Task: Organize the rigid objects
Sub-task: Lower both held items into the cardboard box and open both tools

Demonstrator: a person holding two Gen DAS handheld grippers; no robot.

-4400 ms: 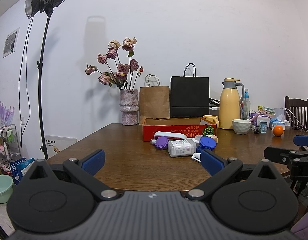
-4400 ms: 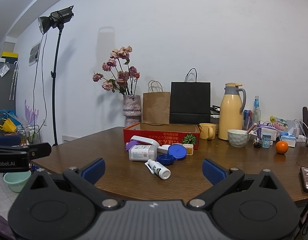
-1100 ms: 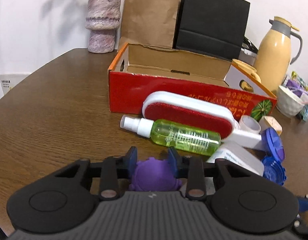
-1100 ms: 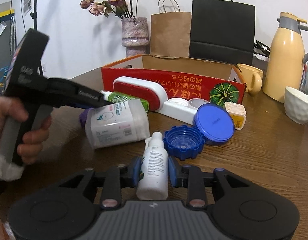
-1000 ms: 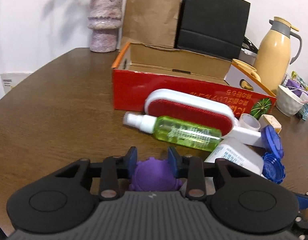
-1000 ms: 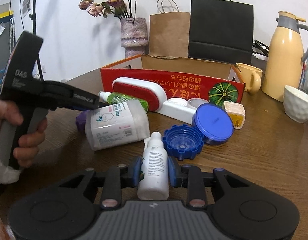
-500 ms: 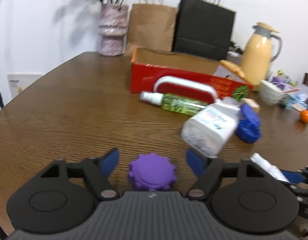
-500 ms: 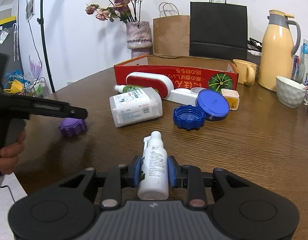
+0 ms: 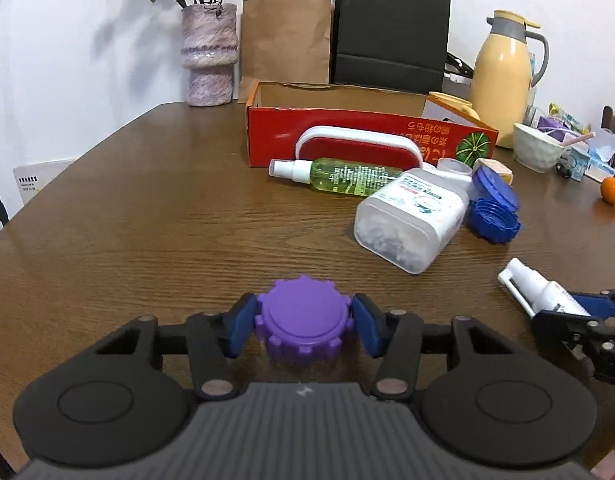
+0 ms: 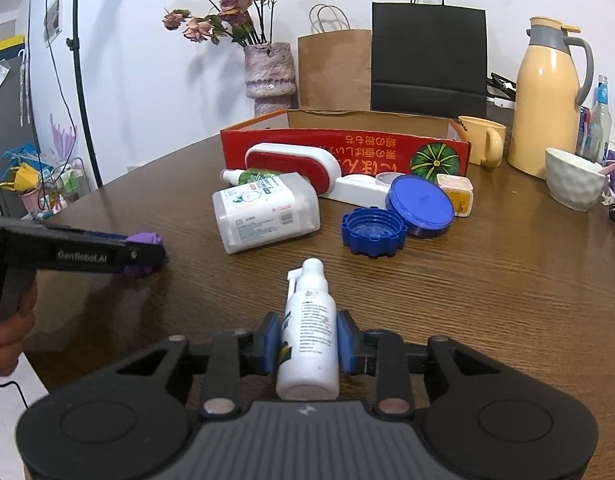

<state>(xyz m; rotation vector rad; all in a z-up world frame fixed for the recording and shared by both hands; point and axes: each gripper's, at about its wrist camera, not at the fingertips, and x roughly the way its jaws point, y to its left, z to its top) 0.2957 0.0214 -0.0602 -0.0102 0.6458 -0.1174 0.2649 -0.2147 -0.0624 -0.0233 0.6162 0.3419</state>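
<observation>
A purple ribbed cap [image 9: 303,330] rests on the brown table [image 9: 155,240] near its front edge. My left gripper [image 9: 303,314] has the cap between its closing jaws, and both blue pads touch its sides. In the right wrist view the cap [image 10: 145,238] shows at the left gripper's [image 10: 147,252] tips. My right gripper [image 10: 307,340] is shut on a small white spray bottle [image 10: 309,332] with its nozzle pointing away. The left wrist view shows that bottle [image 9: 543,292] at far right. An open red cardboard box [image 9: 363,128] stands farther back.
In front of the box lie a big white bottle [image 9: 411,216], a green spray bottle [image 9: 347,174], a red-and-white brush [image 9: 355,146] and blue lids [image 9: 493,220]. A vase [image 9: 209,52], paper bags [image 9: 391,28], a thermos [image 9: 503,80], a bowl [image 9: 537,150] and an orange [image 9: 611,190] line the back and right.
The left gripper drew back from the pile with the purple cap, spread wide and let it rest on the table, then came in on it again. The right gripper kept its hold on the bottle.
</observation>
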